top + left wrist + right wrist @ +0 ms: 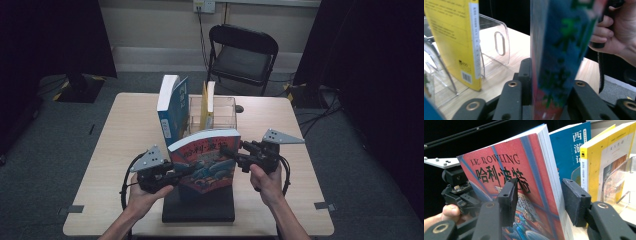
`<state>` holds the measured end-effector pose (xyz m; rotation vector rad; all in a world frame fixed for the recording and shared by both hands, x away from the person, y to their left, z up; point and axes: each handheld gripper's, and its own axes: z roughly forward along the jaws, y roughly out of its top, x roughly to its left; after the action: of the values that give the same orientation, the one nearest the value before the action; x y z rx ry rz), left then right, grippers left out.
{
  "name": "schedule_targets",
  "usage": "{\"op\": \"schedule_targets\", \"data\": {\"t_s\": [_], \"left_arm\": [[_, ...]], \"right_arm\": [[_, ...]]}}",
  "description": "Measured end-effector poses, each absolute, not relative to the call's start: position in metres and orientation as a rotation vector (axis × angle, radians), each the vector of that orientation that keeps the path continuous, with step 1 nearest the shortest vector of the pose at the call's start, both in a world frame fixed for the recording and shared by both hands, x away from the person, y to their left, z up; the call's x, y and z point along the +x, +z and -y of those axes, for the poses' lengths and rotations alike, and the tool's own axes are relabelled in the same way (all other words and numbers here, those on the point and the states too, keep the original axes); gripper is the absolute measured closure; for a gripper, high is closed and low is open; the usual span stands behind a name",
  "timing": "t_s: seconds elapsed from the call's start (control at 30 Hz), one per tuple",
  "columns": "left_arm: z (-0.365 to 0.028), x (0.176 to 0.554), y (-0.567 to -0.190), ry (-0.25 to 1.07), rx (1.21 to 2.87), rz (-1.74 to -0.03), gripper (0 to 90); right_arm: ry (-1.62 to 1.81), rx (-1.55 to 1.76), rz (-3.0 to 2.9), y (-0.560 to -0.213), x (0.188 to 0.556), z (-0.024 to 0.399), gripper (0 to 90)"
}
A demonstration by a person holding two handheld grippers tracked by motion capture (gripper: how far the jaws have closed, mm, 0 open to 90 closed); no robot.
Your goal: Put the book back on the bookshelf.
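Light wood worktop (pixel 125 150): red-blue paperback book (pixel 207 160) upright near front edge, middle, above black slab (pixel 200 207). Left tool (pixel 172 175) clamped on its spine; right tool (pixel 235 152) part open, straddling page edge, not pressing. Step: two-handed grab; next, right closes. Books: 3. Clear acrylic stand (pixel 222 112): 1.

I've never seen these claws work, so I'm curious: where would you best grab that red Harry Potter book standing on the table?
Grip the red book across its thin thickness at a side edge, coming in level from the side. It stands upright with its cover facing the person, so both side edges are free. The left claw already pinches one edge that way; the right claw straddles the page edge, one pad apart.
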<state>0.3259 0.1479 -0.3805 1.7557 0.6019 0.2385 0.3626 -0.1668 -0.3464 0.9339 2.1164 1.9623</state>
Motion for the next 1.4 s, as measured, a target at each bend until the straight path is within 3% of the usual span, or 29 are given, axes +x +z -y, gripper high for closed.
{"op": "schedule_targets", "data": {"t_s": [0.13, 0.33, 0.67, 0.97, 1.4], "left_arm": [[-0.133, 0.326, -0.378, 0.223, 1.743, -0.598, 60.8], [-0.127, 0.333, -0.383, 0.172, 1.67, -0.619, 53.0], [-0.125, 0.334, -0.381, 0.203, 1.697, -0.621, 72.5], [-0.128, 0.334, -0.377, 0.203, 1.699, -0.703, 74.6], [-0.159, 0.333, -0.375, 0.248, 1.702, -0.761, 74.7]], "right_arm": [[1.961, 0.915, -2.124, -0.346, 0.356, 0.169, 48.5], [1.955, 0.923, -2.126, -0.346, 0.351, 0.171, 48.5], [1.925, 0.948, -2.127, -0.347, 0.351, 0.172, 48.0], [1.837, 1.036, -2.139, -0.366, 0.354, 0.18, 37.2], [1.492, 1.289, -2.189, -0.43, 0.34, 0.223, 27.8]]}}
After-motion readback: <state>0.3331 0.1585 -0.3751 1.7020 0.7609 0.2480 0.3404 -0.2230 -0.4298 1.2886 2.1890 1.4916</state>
